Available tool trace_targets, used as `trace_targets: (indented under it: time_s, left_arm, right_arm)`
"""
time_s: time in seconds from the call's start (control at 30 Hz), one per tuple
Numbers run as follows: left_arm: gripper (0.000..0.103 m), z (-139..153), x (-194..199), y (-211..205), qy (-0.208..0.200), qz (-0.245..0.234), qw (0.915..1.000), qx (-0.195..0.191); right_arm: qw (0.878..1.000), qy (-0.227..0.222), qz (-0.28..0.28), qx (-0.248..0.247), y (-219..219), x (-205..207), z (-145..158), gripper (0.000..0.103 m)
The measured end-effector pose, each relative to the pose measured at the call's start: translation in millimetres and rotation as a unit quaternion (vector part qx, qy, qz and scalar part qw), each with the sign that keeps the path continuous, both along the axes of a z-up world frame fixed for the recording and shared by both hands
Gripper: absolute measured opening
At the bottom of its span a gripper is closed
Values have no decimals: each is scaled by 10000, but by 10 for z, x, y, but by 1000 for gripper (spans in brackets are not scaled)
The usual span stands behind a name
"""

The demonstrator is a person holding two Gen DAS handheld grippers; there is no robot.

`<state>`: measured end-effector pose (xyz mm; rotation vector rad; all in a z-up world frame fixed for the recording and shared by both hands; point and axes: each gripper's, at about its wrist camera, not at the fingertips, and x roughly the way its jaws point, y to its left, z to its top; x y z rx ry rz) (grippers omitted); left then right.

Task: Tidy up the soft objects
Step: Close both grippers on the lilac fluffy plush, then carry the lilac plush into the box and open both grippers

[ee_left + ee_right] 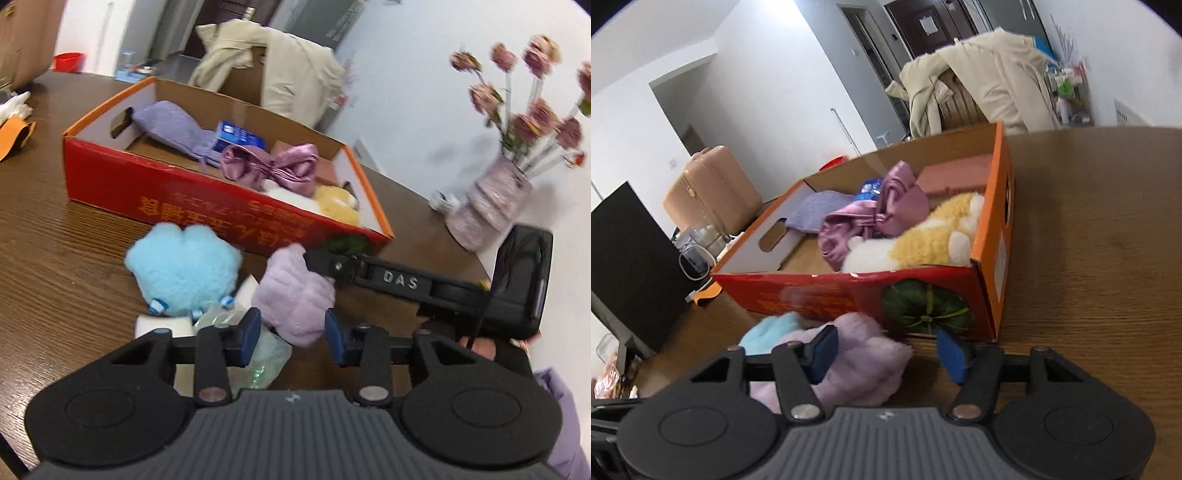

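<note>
A lilac plush [295, 295] lies on the brown table [55, 258] in front of a red and orange cardboard box [166, 192]. A light blue plush [181, 266] sits to its left. My left gripper [292, 334] is open, its blue pads flanking the near end of the lilac plush without squeezing it. My right gripper [886, 354] is open too: its left finger is over the lilac plush [864, 362], its right pad is clear of it. The box holds a purple satin bow [273, 166], a knitted lilac pouch [173, 125] and a yellow and white plush [923, 236].
White blocks and crinkled clear plastic [266, 350] lie beside the plushes. A vase of pink flowers [491, 199] stands at the table's right edge. A chair with a beige coat [280, 70] is behind the box. A pink suitcase [713, 188] stands off the table.
</note>
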<state>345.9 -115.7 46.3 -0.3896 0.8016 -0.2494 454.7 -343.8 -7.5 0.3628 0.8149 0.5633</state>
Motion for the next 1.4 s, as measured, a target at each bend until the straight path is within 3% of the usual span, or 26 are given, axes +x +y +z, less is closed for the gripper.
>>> trace_targets:
  time_s: [0.1,0.17,0.27,0.4,0.5,0.7,0.87,1.1,1.3,1.4]
  left_arm:
    - [40,-57,91,-16,94,148,9998,-103]
    - [40,-64,120,-17,106,176,9996,-184]
    - [32,-51,105,-7,68,106,9994,-319]
    - [18,-59,26,61,23,-73,9988,-474]
    - [14,-36,-72,97,-34,-209,9985,-506]
    - [13,210,-403,232,-469,-613,9953,-581]
    - [13,414,-663,499,-941,-682,9910,-669]
    - [13,560,-572,1004,-1122,-543,9894,-747]
    - [12,773,195,1346,-1271,-587,9886,-548]
    - [12,799,648,1470,-1212,-527,9902,-441]
  right_arm:
    - [9992,193,53,335,-54,43,-86,51]
    - [9981,338,53,518,-108,28,-110,26]
    - [9982,308,28,508,-171,-152,-22,15]
    - [9977,133,-293,593,-290,-625,144,11]
    - [9958,49,-629,670,-361,-989,230,9]
    - [9915,-439,-982,726,-281,-1634,548,9]
    - [9900,-809,-946,662,-34,-1854,810,9]
    - [9909,-976,-742,564,465,-1656,1014,9]
    - [9912,-1083,-670,370,884,-886,1207,9]
    - [9933,-929,-629,271,1088,-346,1201,9]
